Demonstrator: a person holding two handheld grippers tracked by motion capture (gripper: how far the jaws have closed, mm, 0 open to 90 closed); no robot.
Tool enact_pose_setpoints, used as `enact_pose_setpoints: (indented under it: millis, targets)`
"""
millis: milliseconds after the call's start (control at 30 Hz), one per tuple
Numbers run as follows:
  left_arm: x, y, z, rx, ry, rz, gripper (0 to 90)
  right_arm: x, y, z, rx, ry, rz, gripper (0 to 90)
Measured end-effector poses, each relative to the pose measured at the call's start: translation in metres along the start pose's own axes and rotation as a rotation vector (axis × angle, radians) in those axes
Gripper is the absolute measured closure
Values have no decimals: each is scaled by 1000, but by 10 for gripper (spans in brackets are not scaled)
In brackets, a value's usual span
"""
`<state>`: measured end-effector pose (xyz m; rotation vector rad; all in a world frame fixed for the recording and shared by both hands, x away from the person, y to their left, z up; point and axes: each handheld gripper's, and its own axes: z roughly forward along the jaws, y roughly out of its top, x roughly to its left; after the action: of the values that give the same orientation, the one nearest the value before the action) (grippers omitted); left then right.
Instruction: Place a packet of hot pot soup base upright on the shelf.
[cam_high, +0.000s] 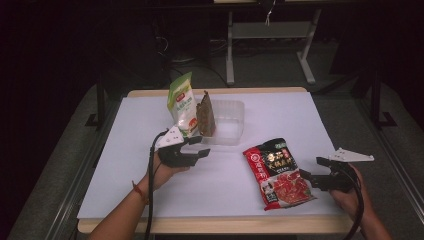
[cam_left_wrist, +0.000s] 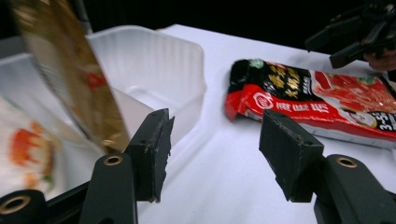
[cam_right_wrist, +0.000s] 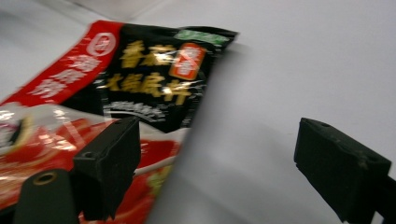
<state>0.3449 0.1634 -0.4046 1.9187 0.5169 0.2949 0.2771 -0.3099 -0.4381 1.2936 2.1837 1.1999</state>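
The red sauce packet (cam_high: 280, 172) lies flat near the tabletop's front right corner. The right gripper (cam_high: 309, 178) sits at its right edge, jaws spread wide and gripping nothing. Toward the tabletop's back edge, a clear plastic tray (cam_high: 232, 122) holds a green pouch (cam_high: 182, 102) and a brown packet (cam_high: 205, 116) standing upright. The left gripper (cam_high: 198, 146), just before the tray, is open and empty.

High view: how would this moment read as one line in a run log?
left gripper: open, beside tub | right gripper: open, at red packet edge | two packets upright in tub
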Motion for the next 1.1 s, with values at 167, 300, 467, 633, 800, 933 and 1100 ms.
enact_pose_setpoints:
  millis: [167, 300, 467, 633, 800, 933, 1100]
  targets:
    - [-2, -3, 14, 27, -32, -35, 389, 12, -1, 0, 43, 60, -12, 145]
    - [-7, -6, 25, 61, -68, -37, 377, 16, -3, 2, 90, 116, -20, 153]
    - [-13, -8, 37, 95, -118, -54, 372, 18, -6, 6, 140, 133, -22, 191]
    - [-18, -8, 47, 129, -167, -67, 356, 22, -7, 8, 167, 180, -18, 201]
    - [-23, -8, 51, 138, -178, -64, 345, 26, -7, 10, 181, 200, -24, 201]
    - [-25, -9, 53, 145, -174, -60, 345, 25, -7, 13, 182, 211, -5, 197]
    - [-27, -9, 62, 147, -207, -99, 344, 29, -2, 25, 205, 229, 15, 163]
